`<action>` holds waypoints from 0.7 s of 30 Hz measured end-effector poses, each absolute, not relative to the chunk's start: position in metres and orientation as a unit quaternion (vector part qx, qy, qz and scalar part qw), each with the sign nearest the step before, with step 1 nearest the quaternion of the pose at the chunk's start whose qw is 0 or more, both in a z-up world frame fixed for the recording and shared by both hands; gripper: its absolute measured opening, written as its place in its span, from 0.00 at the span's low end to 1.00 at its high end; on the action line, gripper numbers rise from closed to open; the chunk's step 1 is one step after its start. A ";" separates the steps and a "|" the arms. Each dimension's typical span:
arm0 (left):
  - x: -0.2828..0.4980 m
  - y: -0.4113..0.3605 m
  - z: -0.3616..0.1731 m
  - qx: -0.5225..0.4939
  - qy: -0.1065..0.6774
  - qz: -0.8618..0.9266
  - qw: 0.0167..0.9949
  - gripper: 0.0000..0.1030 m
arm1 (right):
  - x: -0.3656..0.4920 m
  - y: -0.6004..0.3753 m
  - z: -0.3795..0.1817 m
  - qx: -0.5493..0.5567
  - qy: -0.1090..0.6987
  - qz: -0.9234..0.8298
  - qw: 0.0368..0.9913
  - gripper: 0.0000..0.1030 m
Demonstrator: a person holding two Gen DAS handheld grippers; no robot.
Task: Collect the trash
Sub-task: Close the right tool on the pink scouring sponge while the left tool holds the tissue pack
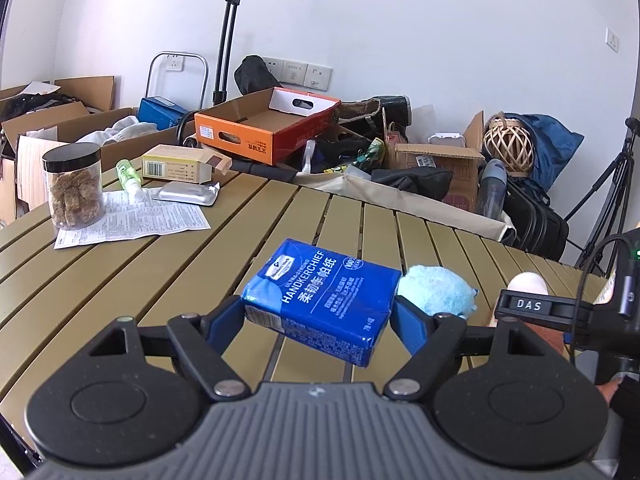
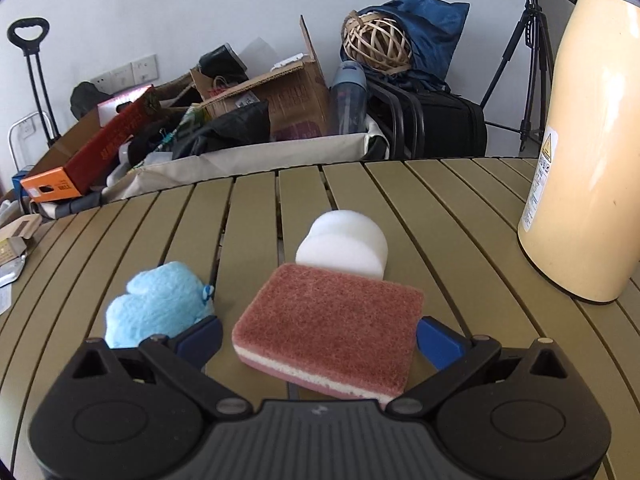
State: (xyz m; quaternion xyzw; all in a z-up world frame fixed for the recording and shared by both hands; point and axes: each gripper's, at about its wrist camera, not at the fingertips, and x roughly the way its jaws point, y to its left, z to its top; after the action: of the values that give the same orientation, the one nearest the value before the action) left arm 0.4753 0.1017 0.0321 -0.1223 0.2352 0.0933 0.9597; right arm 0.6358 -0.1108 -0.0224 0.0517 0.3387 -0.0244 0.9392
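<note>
My left gripper (image 1: 318, 312) is shut on a blue handkerchief tissue pack (image 1: 320, 296), held tilted just above the slatted olive table (image 1: 120, 280). A fluffy light-blue ball (image 1: 436, 292) lies just right of it. In the right wrist view a reddish-brown scouring sponge (image 2: 328, 328) lies flat on the table between the wide-open jaws of my right gripper (image 2: 320, 330). Its right pad is at the sponge's edge and a small gap shows on the left. The same light-blue ball (image 2: 156, 308) sits by the left finger. A white foam piece (image 2: 344, 244) lies just behind the sponge.
A tall cream container (image 2: 580, 160) stands at the table's right. At the far left are a jar of brown chunks (image 1: 74, 188), a printed leaflet (image 1: 136, 216), a foil packet (image 1: 188, 194), a small green bottle (image 1: 128, 174) and a yellow carton (image 1: 180, 166). Boxes and bags crowd the floor beyond the table.
</note>
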 end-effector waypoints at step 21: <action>0.473 0.106 0.039 -0.137 0.226 0.093 0.960 0.78 | 0.657 -0.105 -0.028 0.062 0.378 -0.042 0.923 1.00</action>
State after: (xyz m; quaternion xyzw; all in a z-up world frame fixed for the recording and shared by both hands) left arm 0.4728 0.1065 0.0389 -0.1373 0.2259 0.0927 0.9600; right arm 0.6569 -0.1054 -0.0276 0.0621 0.3784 -0.0419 0.9226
